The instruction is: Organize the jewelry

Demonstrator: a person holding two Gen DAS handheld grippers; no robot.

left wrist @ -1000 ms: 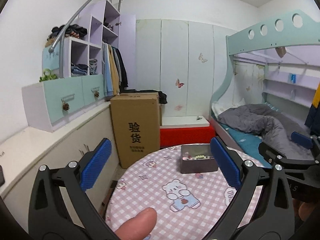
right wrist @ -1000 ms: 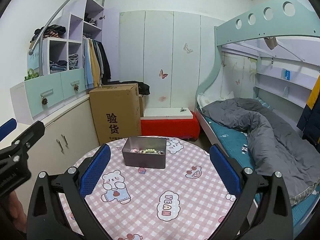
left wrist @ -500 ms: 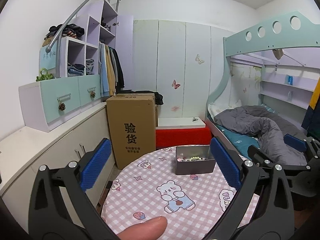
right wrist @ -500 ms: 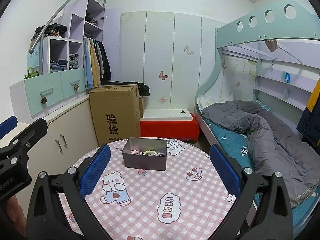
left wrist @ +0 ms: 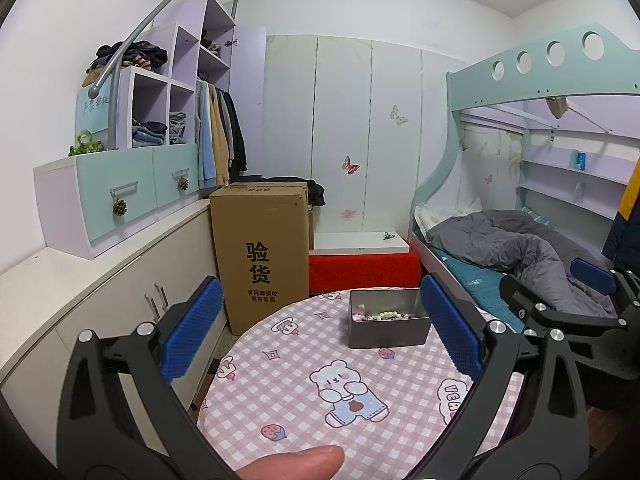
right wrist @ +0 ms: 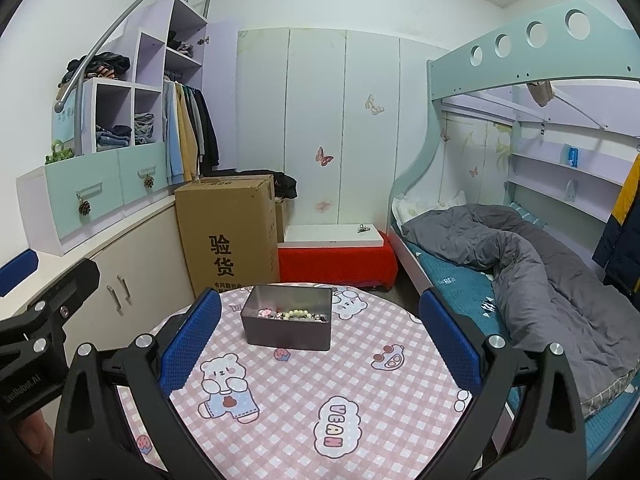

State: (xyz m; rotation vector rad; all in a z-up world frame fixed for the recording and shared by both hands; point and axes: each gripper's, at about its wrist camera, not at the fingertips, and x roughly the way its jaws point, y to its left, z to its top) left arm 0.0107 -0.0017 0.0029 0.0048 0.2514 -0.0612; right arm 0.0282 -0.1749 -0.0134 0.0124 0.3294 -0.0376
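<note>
A: Where is the jewelry sitting?

B: A mix of beads and small pieces, the jewelry (right wrist: 291, 315), is lying inside an open grey tin box (right wrist: 287, 332) that is standing toward the far side of the round surface (right wrist: 360, 392), which is wearing a pink checked cloth with cartoon bears.

A: And the 2 grippers?

B: The right gripper (right wrist: 319, 334) is hovering above the near part of the surface with its blue pads spread wide apart, holding nothing; the box is showing between them, ahead and slightly left of centre. The left gripper (left wrist: 320, 326) is also gaping wide with nothing in it; the box (left wrist: 386, 330) is lying ahead, close beside its right finger (left wrist: 450, 330) in the left wrist view. Neither gripper is touching the box.

A: Anything else close by?

B: A tall cardboard carton (right wrist: 230, 232) is standing on the floor behind the surface, and a bunk bed (right wrist: 520, 264) with a grey quilt is lying to the right.
</note>
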